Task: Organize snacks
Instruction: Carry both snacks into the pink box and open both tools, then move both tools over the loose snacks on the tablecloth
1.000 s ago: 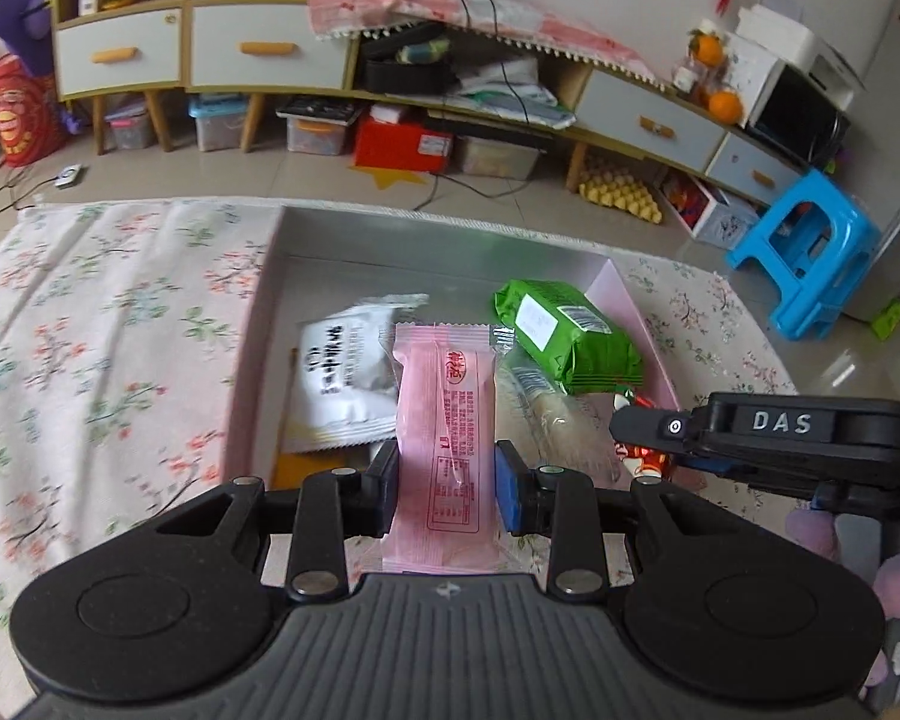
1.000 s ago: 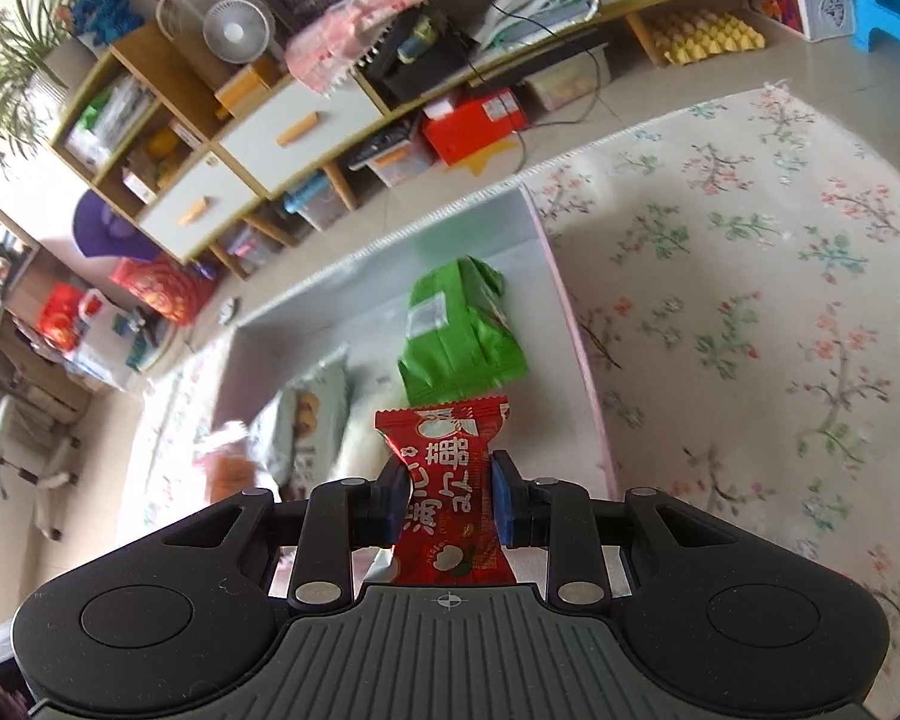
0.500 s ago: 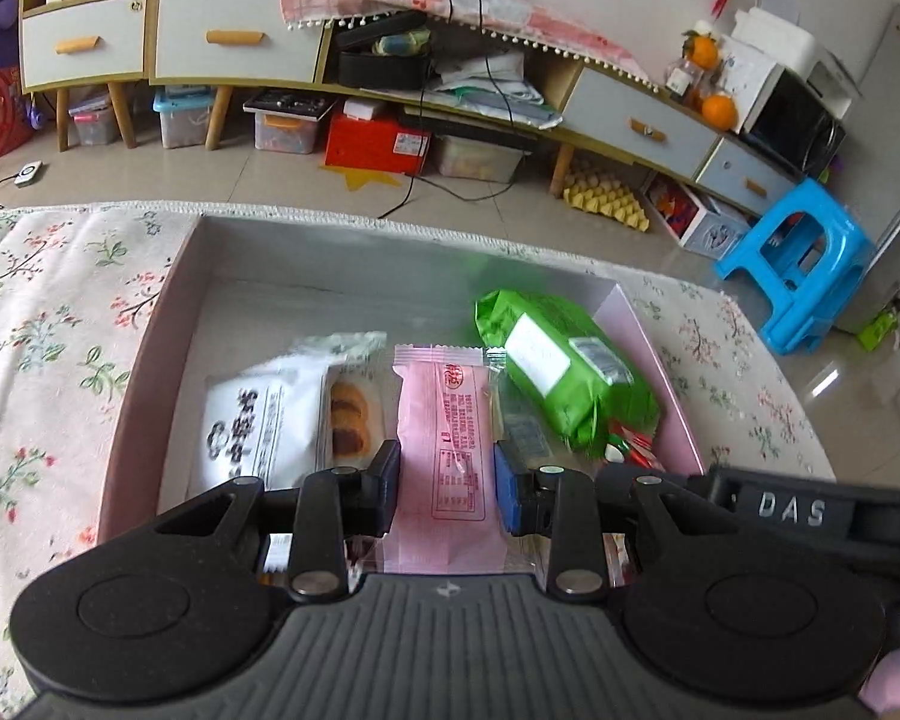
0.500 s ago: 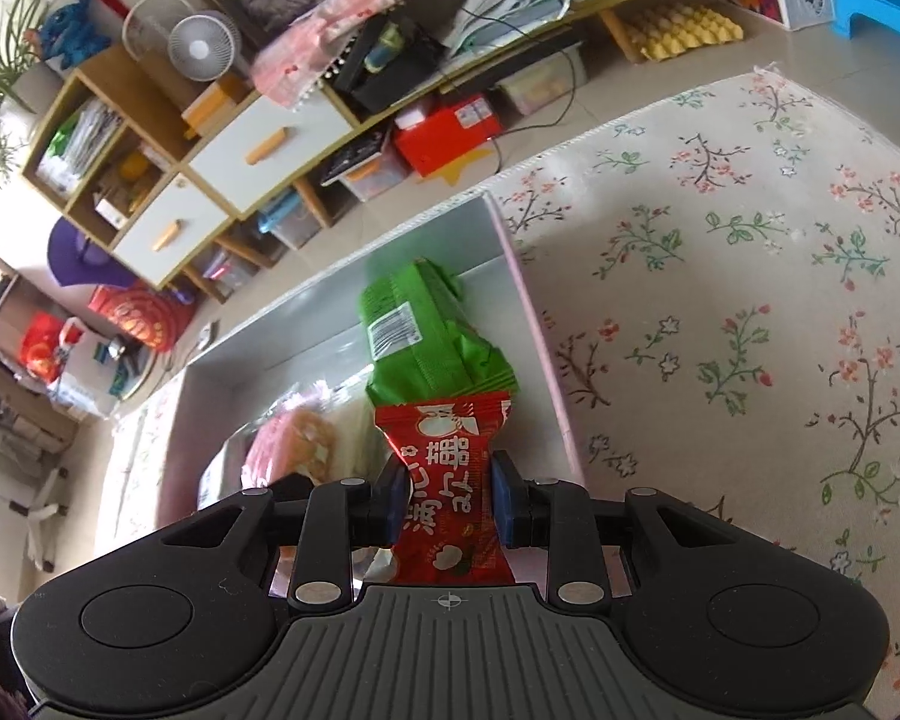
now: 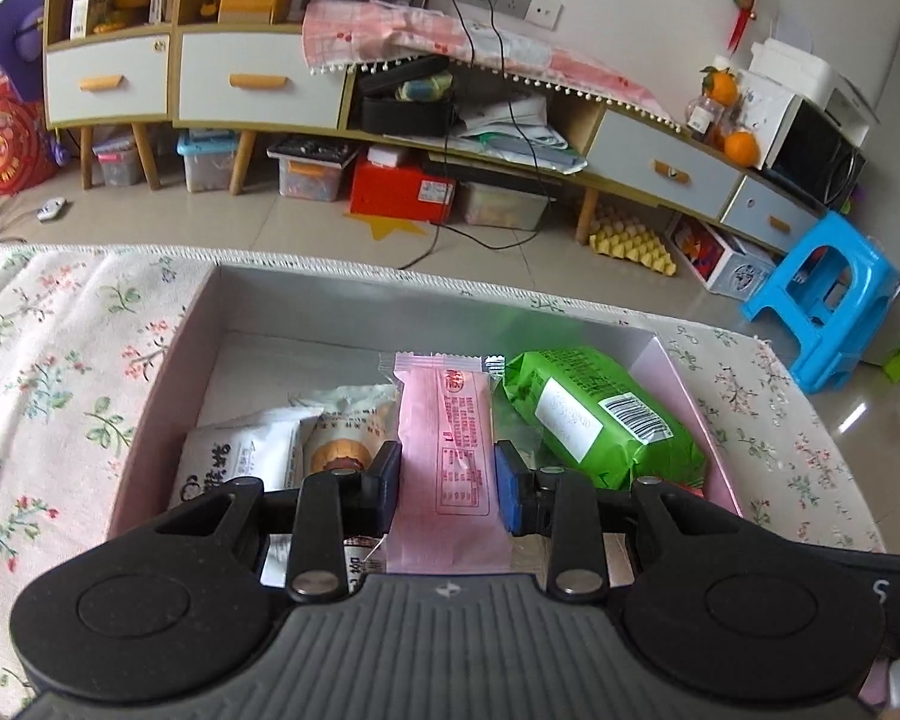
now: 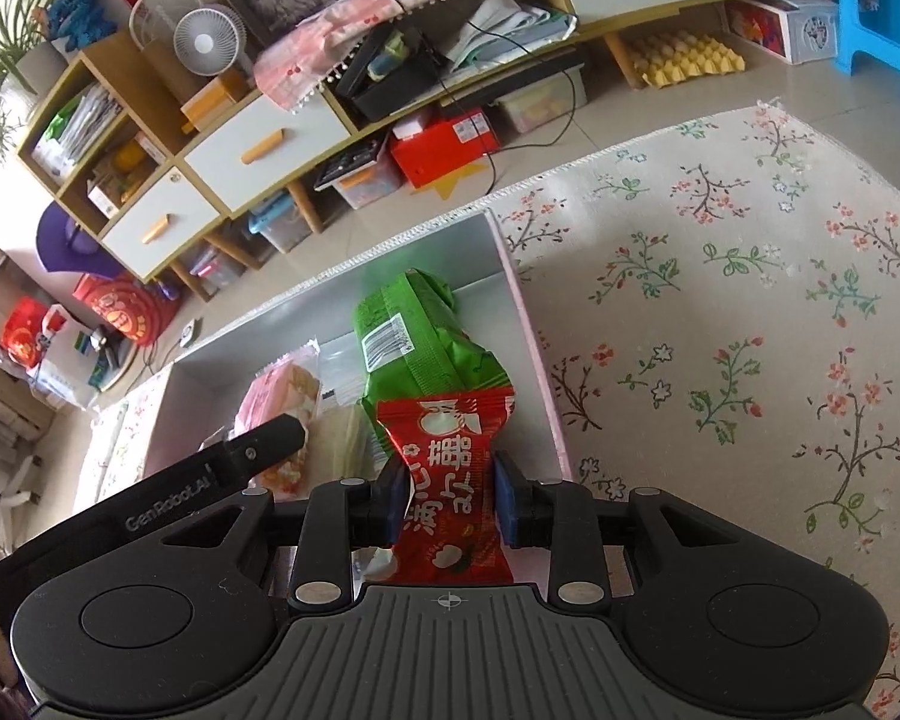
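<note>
My left gripper (image 5: 447,480) is shut on a pink snack packet (image 5: 444,414), which it holds upright over the middle of the open pink box (image 5: 168,372). My right gripper (image 6: 447,492) grips a red snack packet (image 6: 447,438) at its pinched waist; its jaws are opening, and the pads still touch the wrapper. The red packet hangs over the box's near right corner, just in front of a green packet (image 6: 414,336) lying inside. The left gripper's black finger (image 6: 252,450) shows at the left of the right wrist view, with the pink packet (image 6: 270,396) beyond it.
Inside the box lie the green packet (image 5: 594,414), a white packet (image 5: 240,462) and a small cake packet (image 5: 342,426). The box stands on a floral cloth (image 6: 720,312). Past the table's far edge are low cabinets (image 5: 258,84) and a blue stool (image 5: 834,306).
The left gripper carried the pink packet to the right, over the box's middle. The right gripper stayed over the box's right corner, and the gap between its pads widened slightly.
</note>
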Demonstrator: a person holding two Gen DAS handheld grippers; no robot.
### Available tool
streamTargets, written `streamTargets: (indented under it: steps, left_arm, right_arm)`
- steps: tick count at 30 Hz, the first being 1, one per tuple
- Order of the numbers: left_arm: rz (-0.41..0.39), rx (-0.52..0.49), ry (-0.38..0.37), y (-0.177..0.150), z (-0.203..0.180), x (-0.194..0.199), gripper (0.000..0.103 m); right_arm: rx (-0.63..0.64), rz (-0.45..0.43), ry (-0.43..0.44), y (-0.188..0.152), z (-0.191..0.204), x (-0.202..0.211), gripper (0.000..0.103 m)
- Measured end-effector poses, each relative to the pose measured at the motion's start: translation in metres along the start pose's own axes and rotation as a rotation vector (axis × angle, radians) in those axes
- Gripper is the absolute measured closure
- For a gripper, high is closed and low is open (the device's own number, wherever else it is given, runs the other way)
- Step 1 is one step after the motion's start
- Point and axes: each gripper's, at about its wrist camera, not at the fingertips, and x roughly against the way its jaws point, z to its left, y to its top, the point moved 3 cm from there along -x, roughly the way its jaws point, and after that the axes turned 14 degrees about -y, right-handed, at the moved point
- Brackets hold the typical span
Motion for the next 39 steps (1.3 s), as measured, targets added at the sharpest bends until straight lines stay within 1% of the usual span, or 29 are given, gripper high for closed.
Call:
streamTargets:
  steps: [3, 5, 6, 7, 8, 9, 11, 12, 13, 15, 17, 18, 19, 20, 22, 24, 26, 29, 33, 39]
  left_arm:
    - [0.008, -0.012, 0.008, 0.001, 0.0, 0.002, 0.073]
    - [0.018, -0.007, -0.004, 0.001, 0.0, 0.004, 0.072]
    - [0.023, -0.004, -0.012, 0.001, 0.001, 0.005, 0.07]
    - [0.029, -0.008, -0.016, 0.0, 0.0, 0.007, 0.069]
    - [0.037, -0.021, -0.013, 0.0, -0.002, 0.009, 0.069]
    - [0.048, -0.039, -0.007, 0.0, -0.004, 0.011, 0.068]
    - [0.065, -0.065, 0.001, -0.001, -0.008, 0.017, 0.063]
    - [0.07, -0.072, -0.001, -0.002, -0.009, 0.021, 0.058]
    - [0.074, -0.076, -0.004, -0.003, -0.011, 0.024, 0.052]
    - [0.082, -0.087, -0.004, -0.005, -0.015, 0.033, 0.046]
    - [0.088, -0.104, 0.01, -0.007, -0.019, 0.042, 0.039]
    - [0.093, -0.112, 0.019, -0.008, -0.022, 0.046, 0.032]
    - [0.096, -0.119, 0.024, -0.01, -0.024, 0.05, 0.029]
    - [0.097, -0.125, 0.031, -0.011, -0.025, 0.054, 0.027]
    - [0.107, -0.123, 0.051, -0.014, -0.028, 0.061, 0.016]
    - [0.119, -0.118, 0.057, -0.018, -0.029, 0.068, 0.011]
    - [0.133, -0.114, 0.061, -0.022, -0.031, 0.076, 0.01]
    - [0.145, -0.103, 0.075, -0.028, -0.032, 0.086, 0.005]
    - [0.147, -0.075, 0.091, -0.038, -0.032, 0.099, 0.001]
    - [0.154, -0.043, 0.081, -0.057, -0.028, 0.111, 0.001]
  right_arm:
    - [0.007, -0.003, 0.011, 0.001, 0.002, 0.003, 0.071]
    - [0.007, 0.007, 0.021, 0.001, 0.001, 0.005, 0.071]
    - [0.003, 0.012, 0.024, 0.001, 0.001, 0.007, 0.069]
    - [-0.004, 0.015, 0.032, 0.002, 0.0, 0.009, 0.063]
    - [-0.012, 0.016, 0.041, 0.003, -0.001, 0.011, 0.06]
    - [-0.021, 0.016, 0.048, 0.003, -0.003, 0.014, 0.054]
    - [-0.033, 0.015, 0.059, 0.005, -0.006, 0.02, 0.05]
    - [-0.037, 0.014, 0.064, 0.005, -0.008, 0.023, 0.047]
    - [-0.038, 0.015, 0.066, 0.005, -0.01, 0.026, 0.041]
    - [-0.04, 0.012, 0.063, 0.005, -0.014, 0.033, 0.033]
    - [-0.032, 0.014, 0.058, 0.004, -0.016, 0.04, 0.03]
    - [-0.027, 0.016, 0.058, 0.003, -0.017, 0.043, 0.027]
    - [-0.02, 0.019, 0.057, 0.003, -0.018, 0.047, 0.025]
    - [-0.011, 0.023, 0.053, 0.001, -0.019, 0.051, 0.024]
    - [0.005, 0.031, 0.028, -0.002, -0.02, 0.059, 0.021]
    - [0.02, 0.048, -0.004, -0.005, -0.021, 0.065, 0.019]
    - [0.03, 0.061, -0.006, -0.007, -0.022, 0.071, 0.019]
    - [0.043, 0.078, 0.002, -0.013, -0.023, 0.08, 0.019]
    - [0.075, 0.076, -0.002, -0.021, -0.024, 0.089, 0.018]
    - [0.173, 0.046, -0.03, -0.034, -0.021, 0.104, 0.017]
